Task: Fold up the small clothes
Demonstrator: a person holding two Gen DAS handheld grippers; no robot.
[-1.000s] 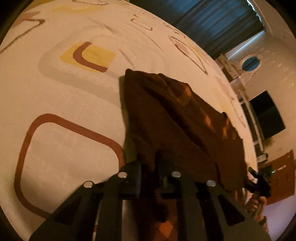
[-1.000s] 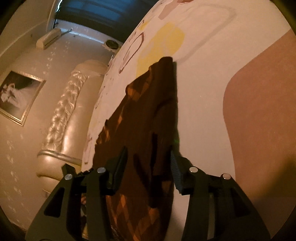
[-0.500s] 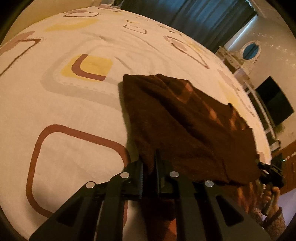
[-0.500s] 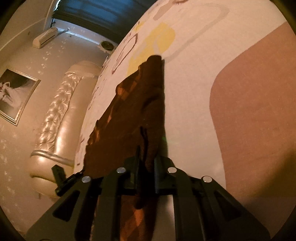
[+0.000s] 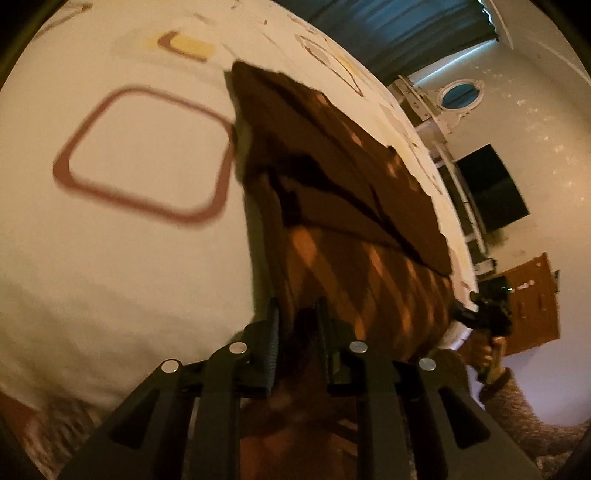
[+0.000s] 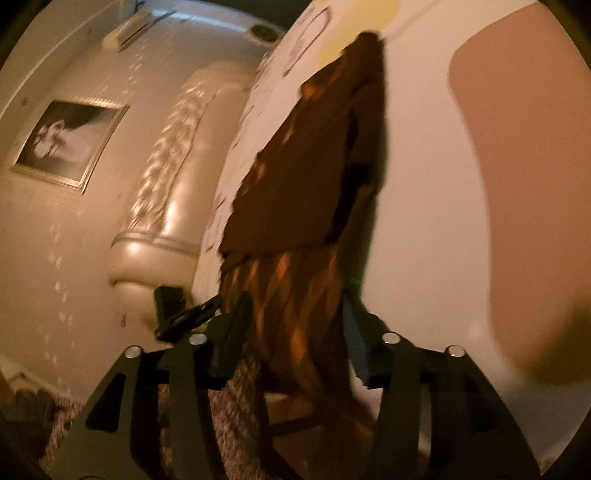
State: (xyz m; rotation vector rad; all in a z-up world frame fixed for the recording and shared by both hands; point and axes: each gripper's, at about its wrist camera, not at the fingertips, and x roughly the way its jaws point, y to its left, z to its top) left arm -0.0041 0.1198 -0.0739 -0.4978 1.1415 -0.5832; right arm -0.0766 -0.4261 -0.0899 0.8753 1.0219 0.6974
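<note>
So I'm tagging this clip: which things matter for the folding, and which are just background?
Belongs to the job:
brown checked garment
left gripper
right gripper
patterned bedsheet

Just background:
framed picture
headboard
blue curtains
wall television

Black gripper (image 5: 295,332) frames (silver screws), knit sleeve (image 5: 517,417).

Left wrist view: close, tilted down along cloth (image 5: 332,177) on bed (image 5: 129,258). Right wrist view: close, opposite edge; shares cloth (image 6: 317,177), bed.
</note>
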